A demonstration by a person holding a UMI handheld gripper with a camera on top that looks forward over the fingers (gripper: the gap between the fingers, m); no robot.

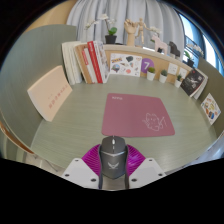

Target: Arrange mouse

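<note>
**Mouse held between the fingers over a green desk**

The gripper (112,168) has both pink pads (91,160) pressed against a dark grey mouse (112,153). Just ahead lies a pink mouse pad (139,113) on the green desk (60,135). Beyond it stand upright books (86,62) and a wooden shelf (150,50) with small pictures; a beige board (47,95) lies beside the books.

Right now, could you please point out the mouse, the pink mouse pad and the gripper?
mouse (113,154): gripper view, on its grey top, between the fingers.
pink mouse pad (139,113): gripper view, on its flat middle.
gripper (113,172): gripper view, midway between the fingertips, shut on the mouse.
</note>
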